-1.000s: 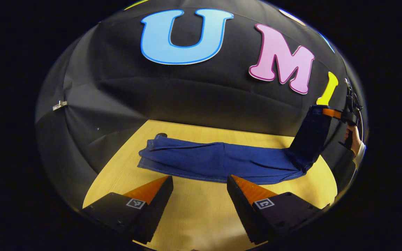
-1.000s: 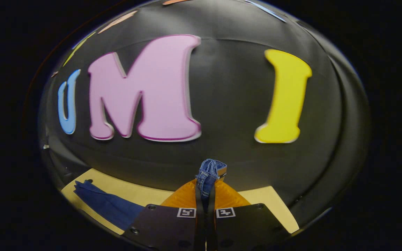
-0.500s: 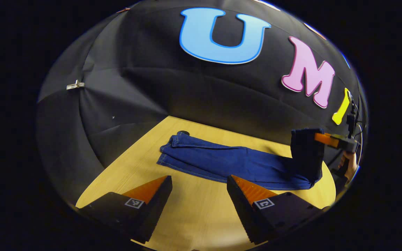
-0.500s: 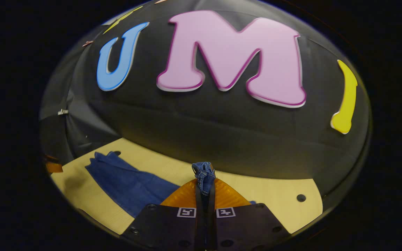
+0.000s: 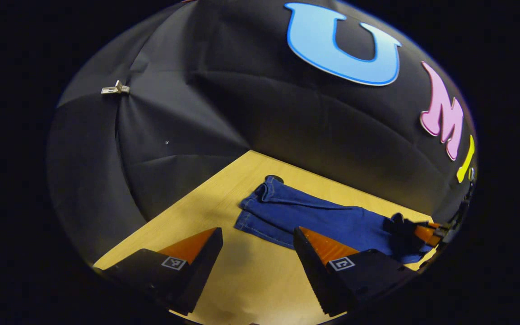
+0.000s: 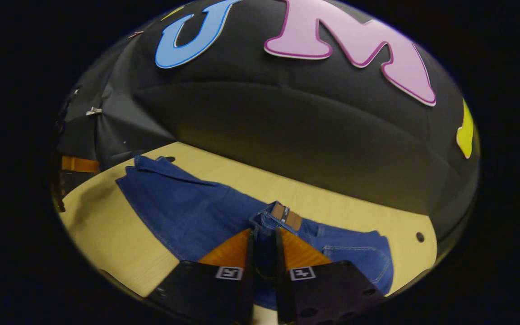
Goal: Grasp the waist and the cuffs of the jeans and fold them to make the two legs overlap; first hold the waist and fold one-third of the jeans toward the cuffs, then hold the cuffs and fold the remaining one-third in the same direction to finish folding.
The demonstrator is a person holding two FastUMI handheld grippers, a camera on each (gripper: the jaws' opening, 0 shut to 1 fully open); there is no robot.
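Observation:
Dark blue jeans (image 5: 314, 216) lie lengthwise on the wooden table (image 5: 188, 225), legs overlapped, cuffs (image 5: 253, 212) toward the left. In the right gripper view the waist (image 6: 287, 215), with its brown patch, is folded over onto the legs (image 6: 188, 212) and rests low on them. My right gripper (image 6: 263, 241) is shut on the waist, with denim pinched between its fingers. It also appears far right in the left gripper view as the right gripper (image 5: 422, 232), down at the jeans. My left gripper (image 5: 257, 239) hovers open over bare table just in front of the cuffs, holding nothing.
The table has small round holes, one hole (image 6: 418, 237) by the right end and another hole (image 5: 274, 178) behind the cuffs. The black booth wall rises close behind the table. Part of the left gripper (image 6: 77, 164) shows at the left edge of the right gripper view.
My right gripper carried the lifted waist down and over toward the cuffs, laying it onto the legs. My left gripper swung left toward the cuff end, staying open.

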